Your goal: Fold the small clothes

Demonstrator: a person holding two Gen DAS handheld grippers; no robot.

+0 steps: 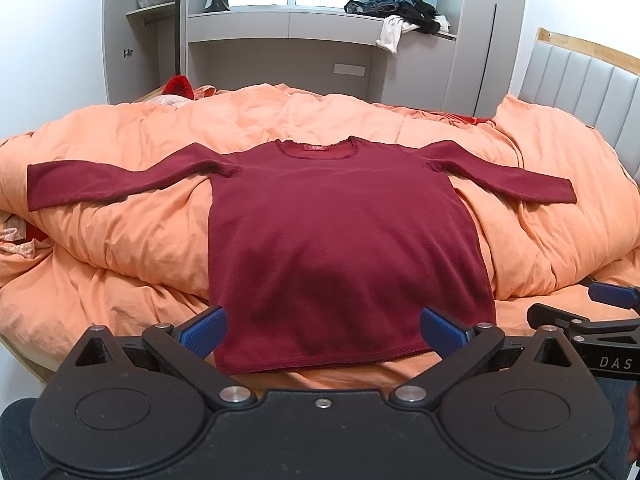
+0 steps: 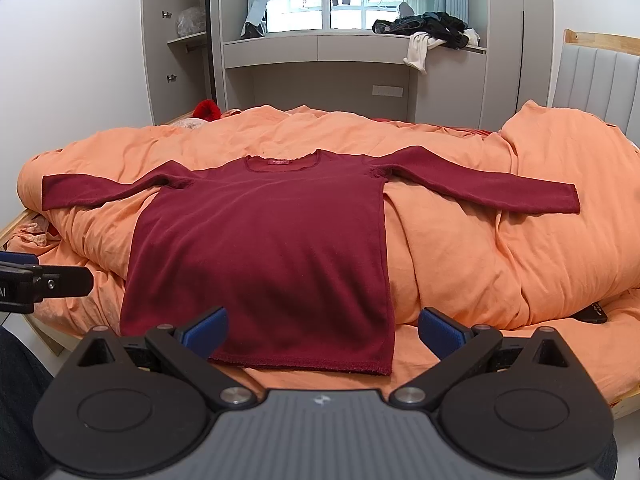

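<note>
shirt (image 1: 344,248) flat on bed (image 1: 120,240), hem at near edge | nothing folded | left gripper (image 1: 322,334) and right gripper (image 2: 322,332) fingers spread, empty

Maroon l/s top (image 1: 344,236), flat, unfolded

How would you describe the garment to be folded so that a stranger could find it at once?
Start at the bed covered by the rumpled orange duvet. Spread flat on its middle, hem nearest the cameras, lies the dark red long-sleeved fleece top, both sleeves stretched out sideways. Unlike the heaped dark clothes on the window ledge, it lies alone and unfolded.
</note>
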